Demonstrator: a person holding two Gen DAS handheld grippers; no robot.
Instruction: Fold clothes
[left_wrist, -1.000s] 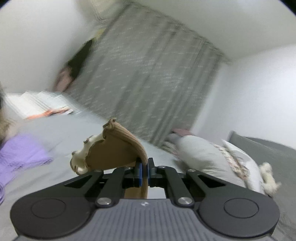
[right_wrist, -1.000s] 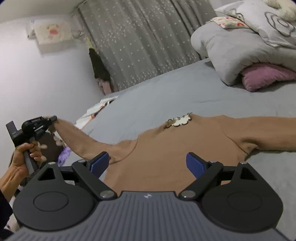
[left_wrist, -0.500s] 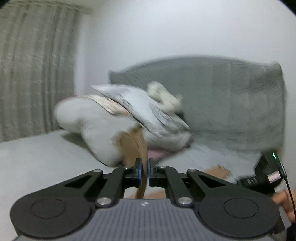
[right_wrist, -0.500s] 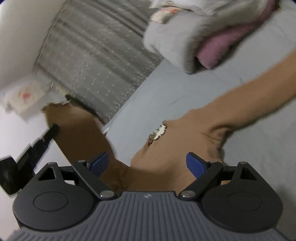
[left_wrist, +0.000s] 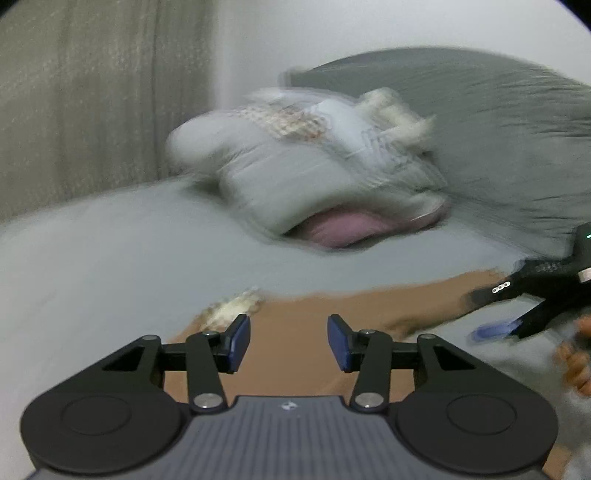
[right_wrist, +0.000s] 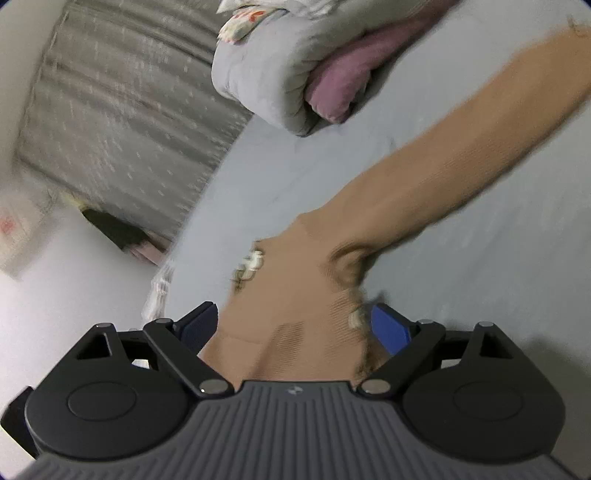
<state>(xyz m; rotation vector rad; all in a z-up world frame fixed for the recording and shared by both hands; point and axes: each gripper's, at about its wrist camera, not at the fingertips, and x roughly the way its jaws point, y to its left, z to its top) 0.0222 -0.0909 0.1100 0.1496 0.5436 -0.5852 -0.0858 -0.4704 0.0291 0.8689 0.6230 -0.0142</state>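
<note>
Left gripper over brown sweater, jaws just been opening, nothing clamped between blue pads. Sweater flat on grey bed; fuzzy cream trim at its near-left edge. Beyond sweater: blurred grey duvet heap, pink pillow tucked under. Right of sweater: right gripper, jaws apart, person's fingers behind.
</note>
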